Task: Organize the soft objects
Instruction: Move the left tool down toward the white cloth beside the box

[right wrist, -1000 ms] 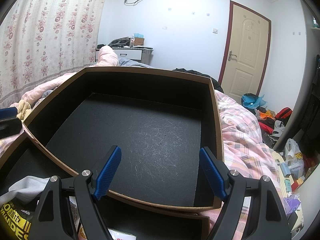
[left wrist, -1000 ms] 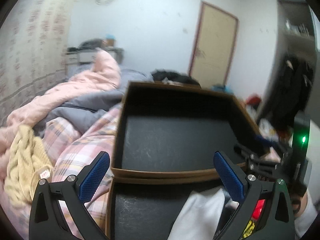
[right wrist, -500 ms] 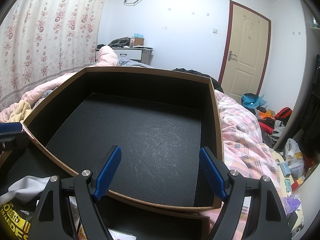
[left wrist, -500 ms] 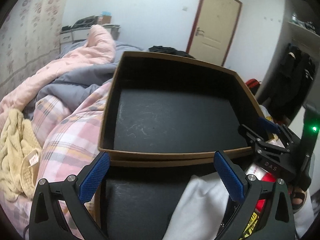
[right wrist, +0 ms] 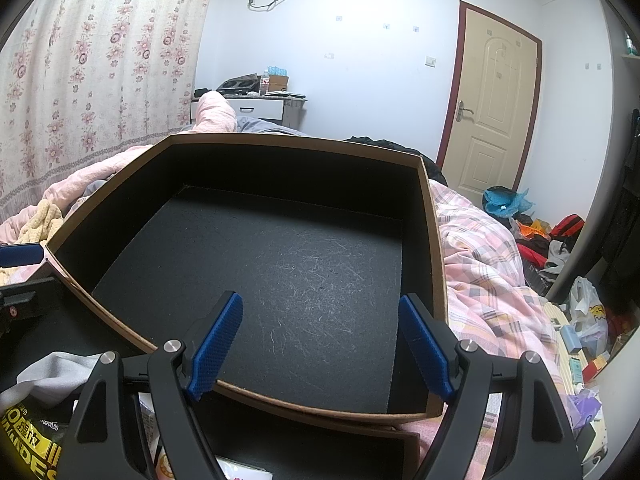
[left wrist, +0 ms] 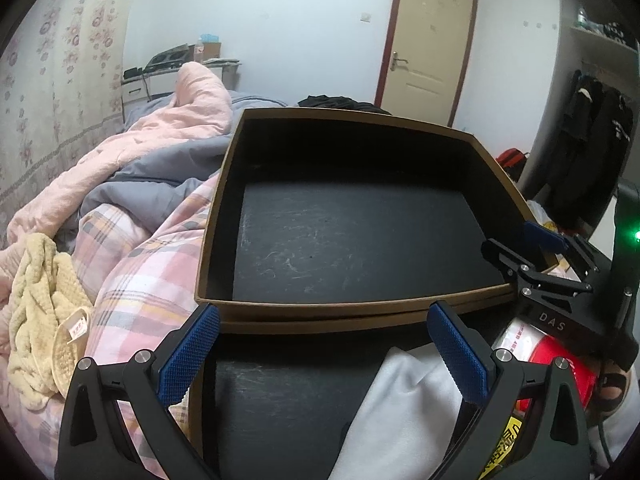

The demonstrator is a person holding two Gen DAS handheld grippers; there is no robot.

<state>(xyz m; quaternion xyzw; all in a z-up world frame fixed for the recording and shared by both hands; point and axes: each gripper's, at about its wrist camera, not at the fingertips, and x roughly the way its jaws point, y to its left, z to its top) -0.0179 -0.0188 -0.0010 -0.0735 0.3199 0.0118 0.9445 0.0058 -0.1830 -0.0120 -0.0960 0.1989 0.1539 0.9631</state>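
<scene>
An empty black-lined cardboard box (left wrist: 216,240) lies on the bed; it also fills the right wrist view (right wrist: 438,272). A second, nearer box (left wrist: 256,412) holds a white cloth (left wrist: 404,412) and red and yellow packets (left wrist: 556,364). The cloth shows grey-white in the right wrist view (right wrist: 52,372) beside a yellow-printed bag (right wrist: 28,436). My left gripper (left wrist: 320,348) is open and empty over the nearer box. My right gripper (right wrist: 320,340) is open and empty over the empty box's near rim; it shows at the right of the left wrist view (left wrist: 536,256). A yellow knitted garment (left wrist: 36,320) lies at left.
A pink plaid quilt (left wrist: 140,264) and pink and grey bedding (left wrist: 152,148) surround the boxes. Dark clothing (left wrist: 332,101) lies behind the box. A door (right wrist: 492,112), a desk (right wrist: 256,100) and floor clutter (right wrist: 560,248) are beyond the bed.
My left gripper has risen and tilted downward, so the empty box sits lower and fuller in its view. My right gripper has barely moved. Both stay open.
</scene>
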